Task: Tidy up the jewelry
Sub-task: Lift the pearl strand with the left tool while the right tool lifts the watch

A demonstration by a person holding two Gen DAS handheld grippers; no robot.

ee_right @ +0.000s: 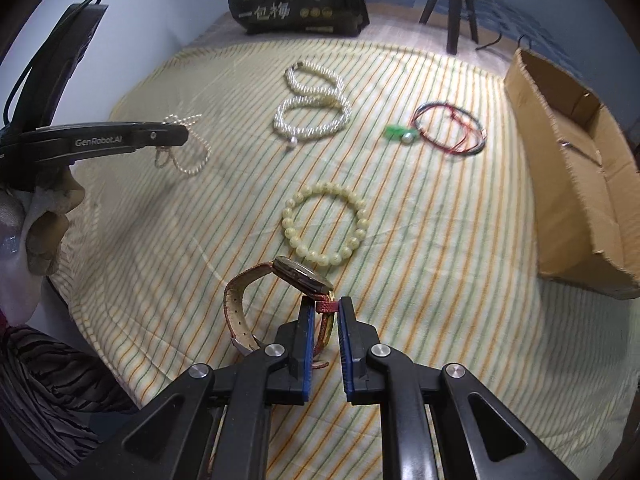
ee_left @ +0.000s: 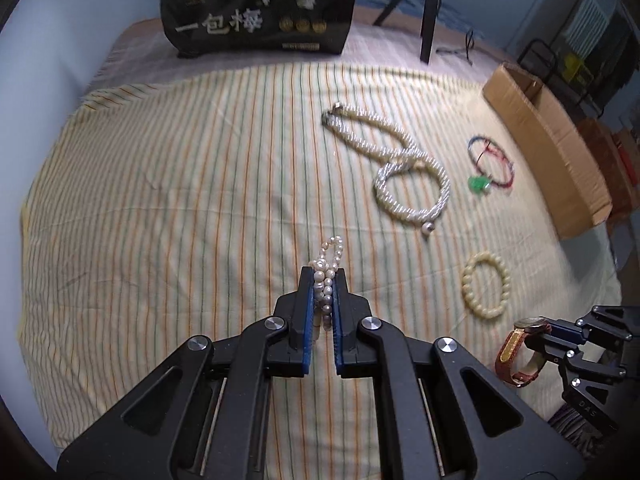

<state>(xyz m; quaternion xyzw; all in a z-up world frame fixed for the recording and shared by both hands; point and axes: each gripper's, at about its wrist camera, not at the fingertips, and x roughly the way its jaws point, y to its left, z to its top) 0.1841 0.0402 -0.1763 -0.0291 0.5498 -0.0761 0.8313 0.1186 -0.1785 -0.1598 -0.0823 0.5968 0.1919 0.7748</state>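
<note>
My left gripper (ee_left: 324, 274) is shut on a small pearl strand (ee_left: 328, 268) and holds it above the striped cloth; the strand hangs from it in the right wrist view (ee_right: 184, 152). My right gripper (ee_right: 323, 304) is shut on the strap of a brown-strapped wristwatch (ee_right: 296, 272), lifted off the cloth; it shows at the lower right of the left wrist view (ee_left: 524, 344). On the cloth lie a long pearl necklace (ee_right: 312, 104), a cream bead bracelet (ee_right: 324, 224) and a red-and-dark cord necklace with a green pendant (ee_right: 448, 128).
An open cardboard box (ee_right: 572, 168) lies on its side at the right edge of the striped cloth (ee_right: 440, 280). A black printed bag (ee_right: 296, 0) and a tripod (ee_right: 452, 4) stand at the back. A wall is on the left.
</note>
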